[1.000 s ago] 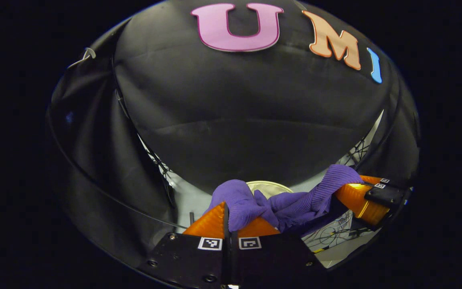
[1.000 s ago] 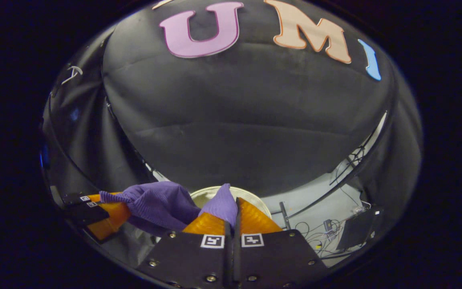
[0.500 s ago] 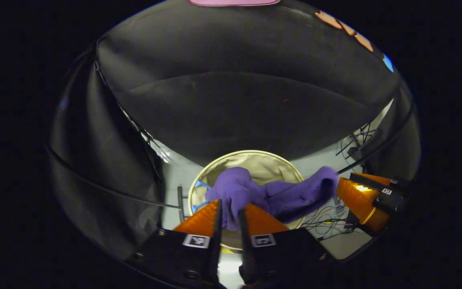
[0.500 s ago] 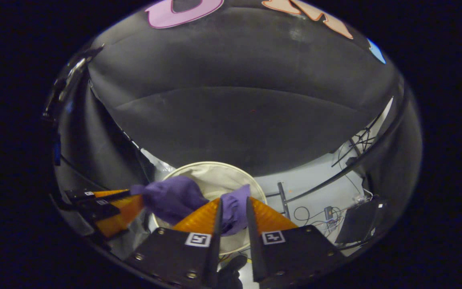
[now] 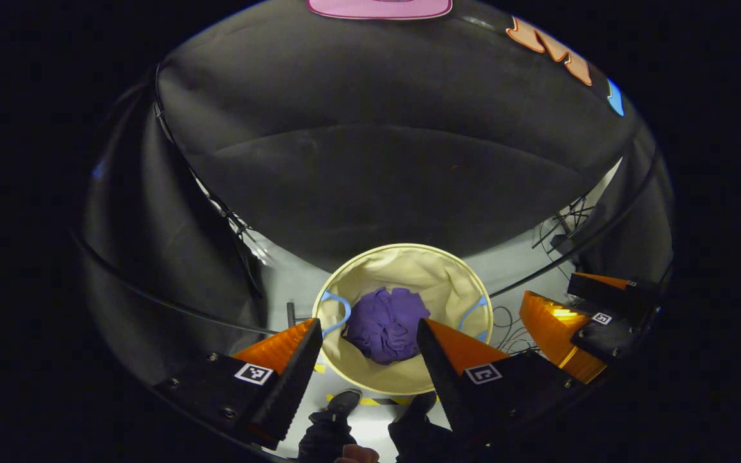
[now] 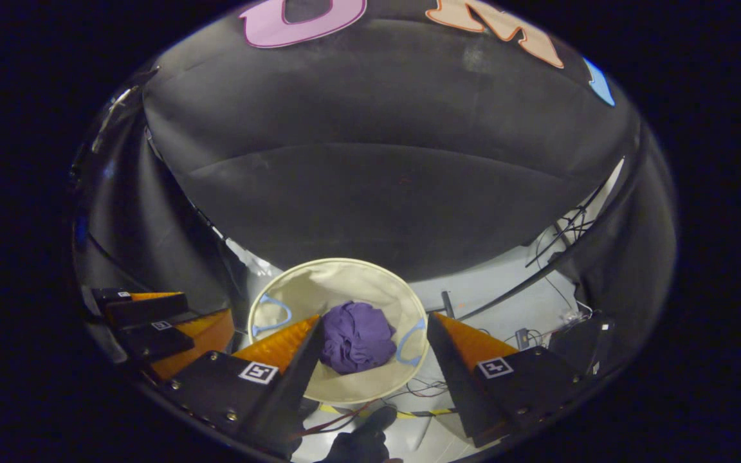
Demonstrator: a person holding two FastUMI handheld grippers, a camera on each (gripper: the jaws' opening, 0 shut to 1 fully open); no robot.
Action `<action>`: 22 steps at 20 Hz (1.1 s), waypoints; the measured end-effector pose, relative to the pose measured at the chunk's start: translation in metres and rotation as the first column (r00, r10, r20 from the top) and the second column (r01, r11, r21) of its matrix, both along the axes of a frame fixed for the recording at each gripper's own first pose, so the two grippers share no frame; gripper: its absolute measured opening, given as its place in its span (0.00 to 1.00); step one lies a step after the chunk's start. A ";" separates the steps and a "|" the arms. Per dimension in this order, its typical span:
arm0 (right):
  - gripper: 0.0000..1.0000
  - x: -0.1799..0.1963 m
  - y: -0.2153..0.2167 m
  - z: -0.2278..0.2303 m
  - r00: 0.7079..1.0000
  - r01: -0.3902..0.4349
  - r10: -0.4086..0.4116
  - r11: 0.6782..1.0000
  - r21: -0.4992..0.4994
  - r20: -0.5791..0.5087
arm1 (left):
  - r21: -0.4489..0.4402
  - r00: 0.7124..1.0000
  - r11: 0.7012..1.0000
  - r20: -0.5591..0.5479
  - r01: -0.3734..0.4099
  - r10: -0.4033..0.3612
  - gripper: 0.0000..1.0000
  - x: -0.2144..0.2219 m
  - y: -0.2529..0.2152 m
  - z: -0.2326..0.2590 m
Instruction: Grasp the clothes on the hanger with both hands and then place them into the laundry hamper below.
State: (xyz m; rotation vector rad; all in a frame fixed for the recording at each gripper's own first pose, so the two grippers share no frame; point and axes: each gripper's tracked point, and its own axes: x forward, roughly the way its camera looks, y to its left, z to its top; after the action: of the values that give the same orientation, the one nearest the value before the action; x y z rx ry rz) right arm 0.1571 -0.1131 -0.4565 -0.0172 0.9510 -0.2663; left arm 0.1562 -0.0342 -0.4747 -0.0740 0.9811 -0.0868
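Both grippers spread, clothes [image 5: 385, 323] in hamper [image 5: 448, 280], cables [image 6: 563, 235] nearby

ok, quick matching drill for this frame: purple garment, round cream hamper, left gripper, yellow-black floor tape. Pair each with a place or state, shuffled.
Things:
1. crumpled purple knit garment
2. round cream fabric laundry hamper
3. left gripper
4. yellow-and-black striped floor tape

Places or states:
A. standing on the pale floor below both grippers
B. open, holding nothing
C. lying bunched at the hamper's bottom
D. on the floor at the hamper's near edge

Pairs: 1-C, 2-A, 3-B, 4-D
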 end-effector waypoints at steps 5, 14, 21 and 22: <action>1.00 -0.012 0.021 0.040 0.997 0.033 -0.030 0.999 -0.033 0.071 | 0.007 0.994 0.999 0.096 0.053 -0.053 0.94 -0.004 0.015 0.040; 1.00 -0.045 0.062 0.110 0.967 0.177 -0.161 0.982 -0.066 0.199 | -0.027 0.971 0.990 0.203 0.136 -0.128 0.97 -0.017 0.042 0.096; 1.00 -0.056 0.085 0.160 0.955 0.130 -0.109 0.990 -0.058 0.275 | -0.023 0.947 0.995 0.310 0.094 -0.082 0.97 -0.027 0.059 0.155; 0.99 -0.060 0.089 0.166 0.954 0.118 -0.100 0.992 -0.045 0.282 | -0.018 0.943 0.997 0.327 0.076 -0.066 0.97 -0.028 0.063 0.162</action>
State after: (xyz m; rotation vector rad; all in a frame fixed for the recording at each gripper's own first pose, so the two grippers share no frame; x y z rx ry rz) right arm 0.0967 -0.0236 -0.2902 0.0162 0.6625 -0.3899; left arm 0.1280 0.0286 -0.3124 -0.0497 0.6504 -0.1744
